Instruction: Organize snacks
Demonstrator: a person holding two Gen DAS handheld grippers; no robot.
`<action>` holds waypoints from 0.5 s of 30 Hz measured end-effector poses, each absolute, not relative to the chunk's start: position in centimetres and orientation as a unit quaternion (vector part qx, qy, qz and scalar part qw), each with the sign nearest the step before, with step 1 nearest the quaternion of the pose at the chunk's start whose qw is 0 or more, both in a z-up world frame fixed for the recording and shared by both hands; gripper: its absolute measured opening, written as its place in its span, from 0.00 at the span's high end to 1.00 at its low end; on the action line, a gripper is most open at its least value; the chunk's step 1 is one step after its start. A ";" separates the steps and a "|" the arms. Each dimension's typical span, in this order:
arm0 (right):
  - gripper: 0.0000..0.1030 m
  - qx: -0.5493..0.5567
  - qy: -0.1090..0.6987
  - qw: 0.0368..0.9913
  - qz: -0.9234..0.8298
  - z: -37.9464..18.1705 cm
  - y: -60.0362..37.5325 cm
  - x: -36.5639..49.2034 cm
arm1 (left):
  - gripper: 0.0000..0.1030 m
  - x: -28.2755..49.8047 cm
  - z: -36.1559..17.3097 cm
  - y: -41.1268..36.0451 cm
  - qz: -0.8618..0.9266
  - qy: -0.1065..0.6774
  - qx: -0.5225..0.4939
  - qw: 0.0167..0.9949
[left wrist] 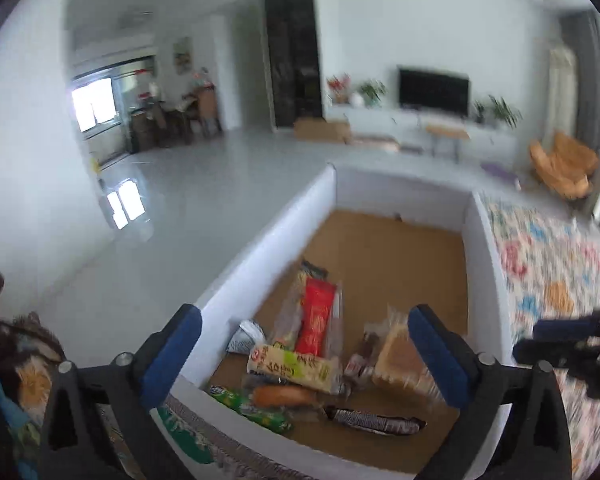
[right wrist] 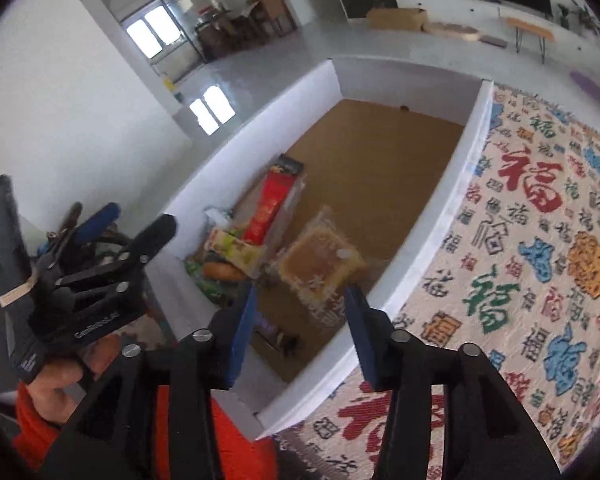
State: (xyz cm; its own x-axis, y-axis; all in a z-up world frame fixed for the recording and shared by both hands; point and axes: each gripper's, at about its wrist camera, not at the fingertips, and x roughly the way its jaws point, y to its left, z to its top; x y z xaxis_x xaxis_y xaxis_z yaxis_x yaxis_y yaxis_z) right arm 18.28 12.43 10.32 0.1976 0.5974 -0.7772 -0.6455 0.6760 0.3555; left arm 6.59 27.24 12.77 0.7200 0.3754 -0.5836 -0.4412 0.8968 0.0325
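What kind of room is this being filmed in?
Most likely a home living room. A television stands on a long white cabinet with potted plants, and an orange armchair sits by it. A dining corner shows farther back.

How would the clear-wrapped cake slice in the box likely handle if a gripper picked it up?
The cake slice looks soft and spongy, so it would probably squash under a firm pinch. Its loose clear wrapper looks slick and crinkly, so a grip on the film alone may slip. Probably light.
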 end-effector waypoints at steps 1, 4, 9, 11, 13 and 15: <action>0.44 -0.032 0.486 0.777 0.399 10.4 12.5 18.3 | 0.00 6.3 12.7 27.3 0.225 0.300 -0.062 0.925; 0.41 -0.054 0.479 0.783 0.394 10.6 13.4 18.5 | 0.00 5.5 12.6 27.9 0.234 0.310 -0.071 0.919; 0.39 -0.100 0.464 0.790 0.388 10.9 14.9 17.2 | 0.00 5.0 11.7 29.2 0.262 0.361 -0.068 0.892; 0.39 -0.116 0.459 0.792 0.386 11.2 15.3 16.7 | 0.00 4.7 11.2 29.7 0.268 0.372 -0.076 0.885; 0.39 -0.127 0.457 0.792 0.384 11.1 15.7 16.4 | 0.00 4.7 10.8 30.2 0.271 0.387 -0.084 0.877; 0.39 -0.135 0.456 0.794 0.380 11.1 16.0 16.2 | 0.00 4.5 10.4 30.4 0.266 0.397 -0.094 0.873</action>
